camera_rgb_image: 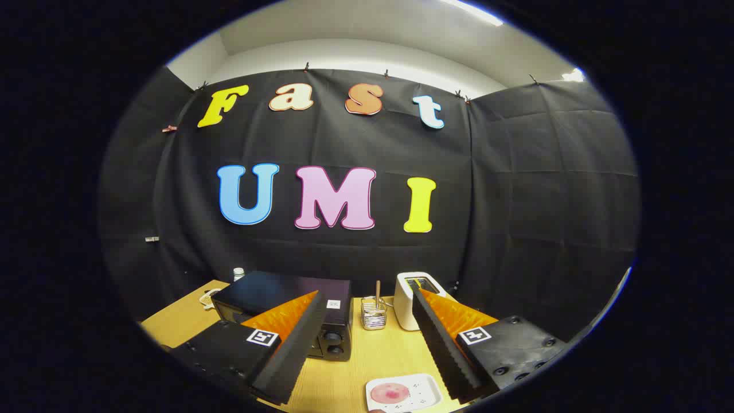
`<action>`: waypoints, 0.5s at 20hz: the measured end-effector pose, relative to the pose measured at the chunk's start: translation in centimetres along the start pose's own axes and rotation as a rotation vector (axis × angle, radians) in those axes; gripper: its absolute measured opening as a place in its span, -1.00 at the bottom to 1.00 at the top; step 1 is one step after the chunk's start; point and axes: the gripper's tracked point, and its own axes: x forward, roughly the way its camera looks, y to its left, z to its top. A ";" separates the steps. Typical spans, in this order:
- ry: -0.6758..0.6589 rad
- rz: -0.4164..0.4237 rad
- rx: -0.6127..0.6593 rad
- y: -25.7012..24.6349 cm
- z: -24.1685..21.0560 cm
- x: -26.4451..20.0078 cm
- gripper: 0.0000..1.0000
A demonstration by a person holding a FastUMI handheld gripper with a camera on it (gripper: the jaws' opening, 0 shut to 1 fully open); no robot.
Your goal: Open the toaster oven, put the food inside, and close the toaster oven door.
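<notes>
Gripper view: gripper [367, 312] fingers spread wide, holding nothing. Black toaster oven [287, 304] stands ahead on the wooden table [355, 367]. Between the fingers, a white tray [427, 396] carries a pink round slice of food [390, 393]. Beyond, a wire basket [374, 315] holds a stick, beside a white toaster [410, 301].

Toaster oven [298, 312] left of wire basket [373, 314].
</notes>
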 end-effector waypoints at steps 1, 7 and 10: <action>-0.002 0.004 -0.002 0.2 0.1 -0.1 0.96; 0.025 0.016 0.004 1.4 -0.8 0.3 0.96; 0.027 0.015 -0.005 1.7 -0.8 0.5 0.96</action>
